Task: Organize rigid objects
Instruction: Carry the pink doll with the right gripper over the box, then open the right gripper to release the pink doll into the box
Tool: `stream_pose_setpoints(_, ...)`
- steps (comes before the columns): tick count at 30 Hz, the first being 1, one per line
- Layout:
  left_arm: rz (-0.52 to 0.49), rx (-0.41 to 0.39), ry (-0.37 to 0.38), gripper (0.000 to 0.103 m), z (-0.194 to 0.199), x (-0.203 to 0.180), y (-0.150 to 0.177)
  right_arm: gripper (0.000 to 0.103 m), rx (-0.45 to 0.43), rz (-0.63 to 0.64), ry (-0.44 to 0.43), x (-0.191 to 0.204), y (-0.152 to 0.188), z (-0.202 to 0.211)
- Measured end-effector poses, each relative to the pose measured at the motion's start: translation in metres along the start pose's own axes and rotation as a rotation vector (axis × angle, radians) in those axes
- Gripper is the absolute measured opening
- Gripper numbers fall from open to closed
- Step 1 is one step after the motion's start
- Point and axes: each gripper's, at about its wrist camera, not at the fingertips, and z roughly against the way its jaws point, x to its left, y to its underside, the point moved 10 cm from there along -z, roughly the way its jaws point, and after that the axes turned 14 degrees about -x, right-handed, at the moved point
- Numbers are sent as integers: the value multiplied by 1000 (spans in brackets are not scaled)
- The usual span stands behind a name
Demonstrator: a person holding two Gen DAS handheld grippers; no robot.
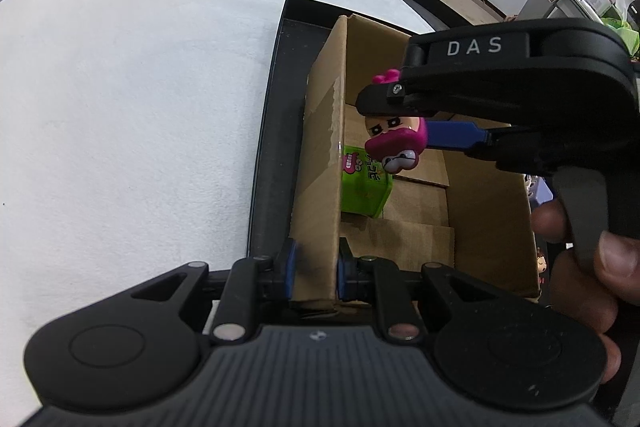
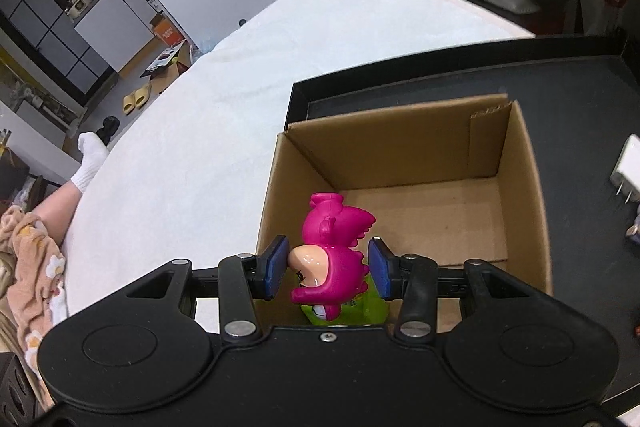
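Left wrist view looks down along the left gripper [image 1: 314, 273], whose two blue pads pinch the near wall of an open cardboard box [image 1: 320, 163] from either side, so its fingers are narrow and clamped on the cardboard. That box sits inside a shallow black tray [image 1: 276, 107] on a white cloth [image 1: 140, 87]. From this side the right gripper [image 1: 416, 131] reaches in from the right above the box, marked with the letters DAS, and a bare hand [image 1: 588, 267] grips its handle at the right edge. A pink toy figure [image 1: 396, 139] with a pale face hangs between its fingers over the box interior, and a green packet [image 1: 366, 187] lies on the box floor just below the toy, against the left wall.

Right wrist view shows what the first cannot: the right gripper [image 2: 328, 269] has its blue pads spread fairly wide, the left pad touching the toy's face and the right pad standing a little apart from the toy's body, so whether the toy [image 2: 332, 255] is truly held cannot be told. The toy appears upside down, directly over the green packet [image 2: 360, 307]. Most of the box floor [image 2: 432, 223] is bare brown cardboard here. A white plug adapter [image 2: 628, 167] lies on the tray to the right of the box
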Motion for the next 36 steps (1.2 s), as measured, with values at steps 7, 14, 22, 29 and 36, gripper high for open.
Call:
stream_pose_setpoints(7,0,0,0,17,0,0,0,46,-5,-18,-3,-2,-2,-2)
stream_pose_setpoints(14,-1,-1,-1,17,0,-1,0,47,-30,-34,-9,-9,-9,10)
stream_pose_setpoints(22,-8,-3,-8,17,0,-2,0,60,-29,17,-5,-27,-14,39)
stream_pose_setpoints(29,-14,-2,-14,17,1,-2,0,81,-55,71,14,-44,-22,66)
stream_pose_setpoints(36,-25,-7,-34,17,0,-3,0,81,-112,94,24,-71,-31,97)
